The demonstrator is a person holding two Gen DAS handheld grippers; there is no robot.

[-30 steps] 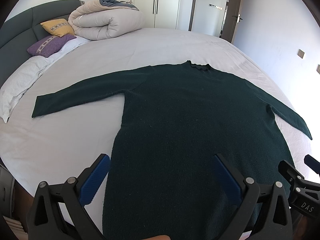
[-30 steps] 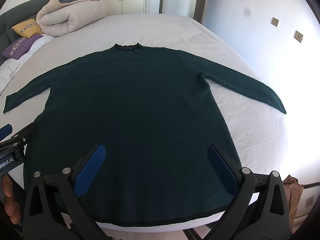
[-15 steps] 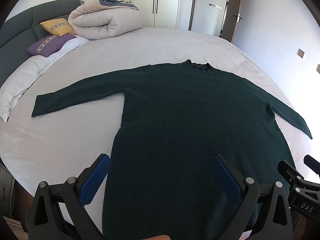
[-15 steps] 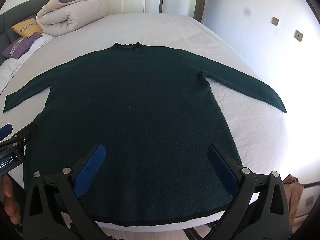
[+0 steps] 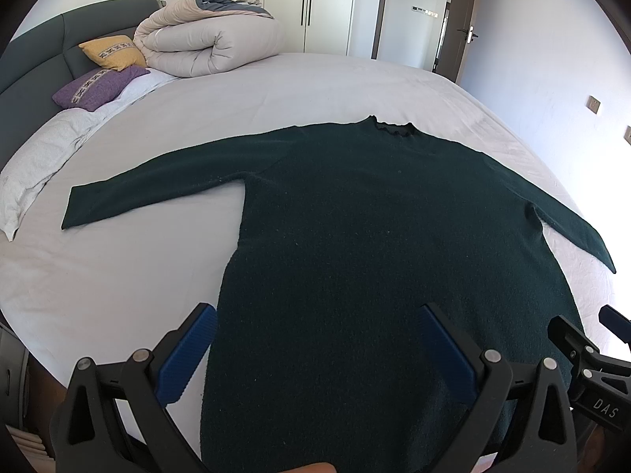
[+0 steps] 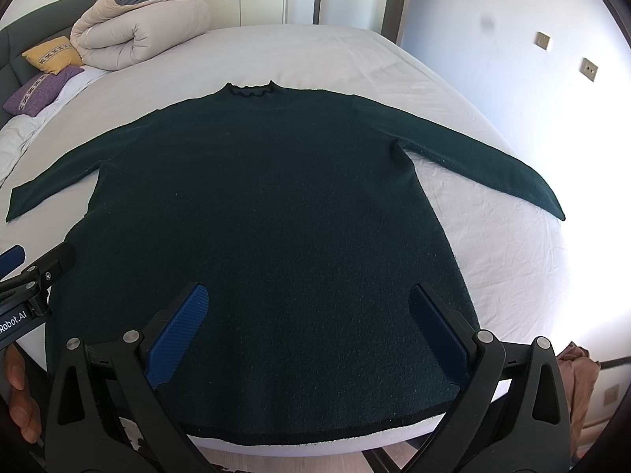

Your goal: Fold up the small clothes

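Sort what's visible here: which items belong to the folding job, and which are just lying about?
Job:
dark green sweater, spread flat on the bed
left gripper, open
right gripper, open

Lying about:
rolled duvet
yellow cushion
purple cushion
white pillow

A white-sheeted bed (image 5: pixel 299 90) with dark headboard (image 5: pixel 35 59) fronts white wardrobes (image 5: pixel 284 4) and sunlit walls (image 6: pixel 512 19).

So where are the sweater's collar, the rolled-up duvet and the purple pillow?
sweater's collar (image 6: pixel 251 91), right wrist view, on its frilled edge.
rolled-up duvet (image 5: pixel 213 45), left wrist view, on its front roll.
purple pillow (image 5: pixel 96 86), left wrist view, on its top face.
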